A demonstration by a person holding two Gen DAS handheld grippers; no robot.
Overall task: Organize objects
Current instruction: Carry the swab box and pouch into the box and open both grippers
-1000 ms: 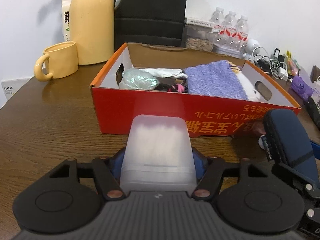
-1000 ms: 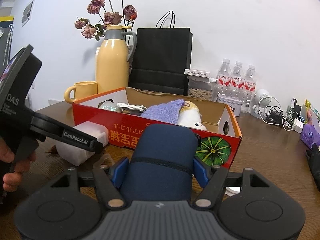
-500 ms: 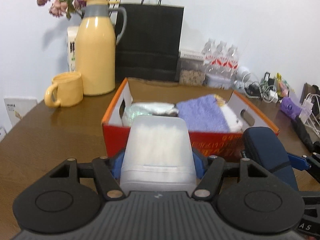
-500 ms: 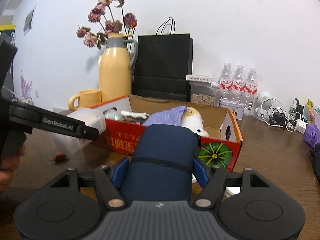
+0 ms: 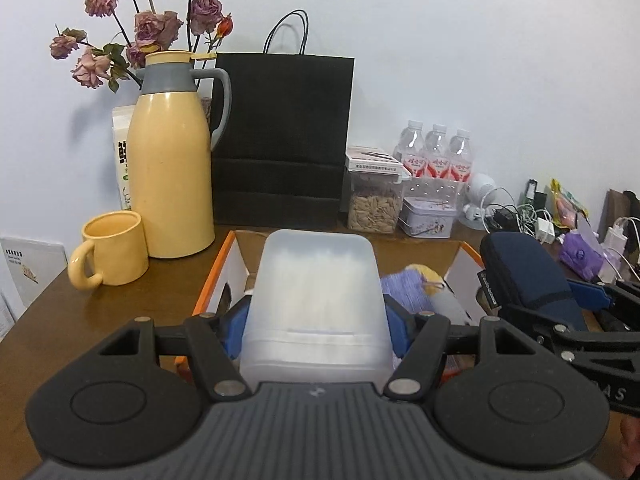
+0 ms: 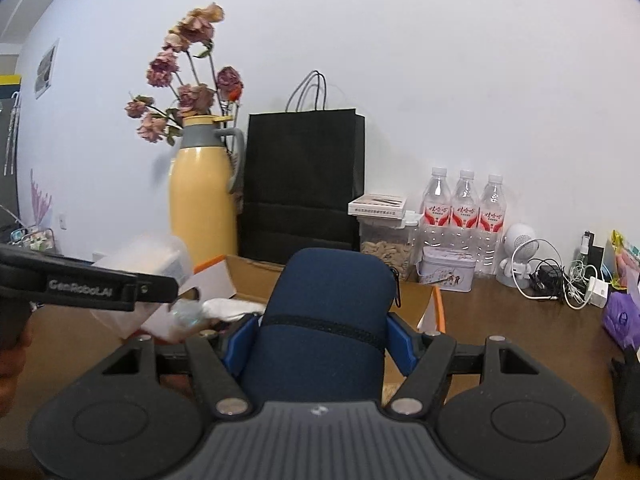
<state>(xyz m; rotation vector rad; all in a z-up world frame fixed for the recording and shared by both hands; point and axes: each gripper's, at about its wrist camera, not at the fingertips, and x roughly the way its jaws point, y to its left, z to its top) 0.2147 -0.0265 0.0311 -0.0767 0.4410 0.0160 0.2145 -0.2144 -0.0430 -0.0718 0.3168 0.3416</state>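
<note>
1. The left gripper [image 5: 316, 328] clamps a translucent plastic container [image 5: 316, 304] above the orange cardboard box [image 5: 208, 292] on the worktop [image 5: 120, 312].
2. The right gripper [image 6: 320, 340] grips a navy zip case [image 6: 328, 312] over the same box.
3. A purple cloth [image 5: 404, 288] and what looks like a plush toy [image 5: 444, 300] already lie inside; both held items remain to be set down.

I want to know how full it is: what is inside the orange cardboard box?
Inside the orange box: a purple cloth, a white-and-yellow plush, something white. The held translucent container and navy case hide the rest.
</note>
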